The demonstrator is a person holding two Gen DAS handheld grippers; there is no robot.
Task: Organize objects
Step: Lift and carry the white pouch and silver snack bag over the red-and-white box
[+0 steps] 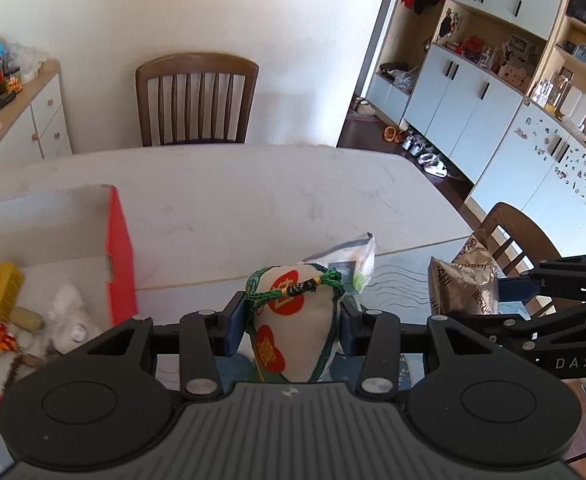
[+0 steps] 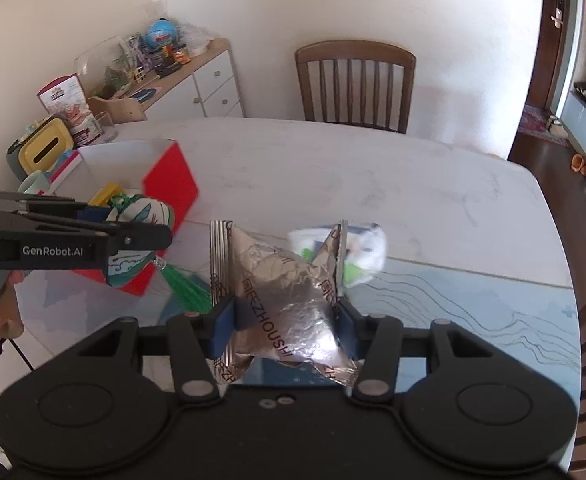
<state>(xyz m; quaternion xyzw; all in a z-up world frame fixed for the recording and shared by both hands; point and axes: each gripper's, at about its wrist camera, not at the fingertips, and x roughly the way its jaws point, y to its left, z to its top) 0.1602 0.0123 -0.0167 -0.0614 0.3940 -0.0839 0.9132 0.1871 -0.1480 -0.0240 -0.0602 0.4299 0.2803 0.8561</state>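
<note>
My left gripper (image 1: 293, 316) is shut on a cream cloth sachet (image 1: 289, 328) with red seals and a green cord, held above the table; it also shows in the right wrist view (image 2: 141, 216), with a green tassel (image 2: 185, 284) hanging below. My right gripper (image 2: 285, 320) is shut on a crinkled silver foil packet (image 2: 289, 300), also seen in the left wrist view (image 1: 465, 284). A red-sided open box (image 1: 119, 256) stands at the left and holds a yellow box (image 1: 3, 292) and white items. A clear plastic bag (image 2: 361, 248) lies on the table ahead.
The white marble table (image 1: 253, 200) has a blue-patterned mat (image 2: 473, 300) near the front. A wooden chair (image 1: 197, 100) stands at the far side, another chair (image 1: 517, 236) at the right. A cluttered sideboard (image 2: 197, 76) stands at the left wall.
</note>
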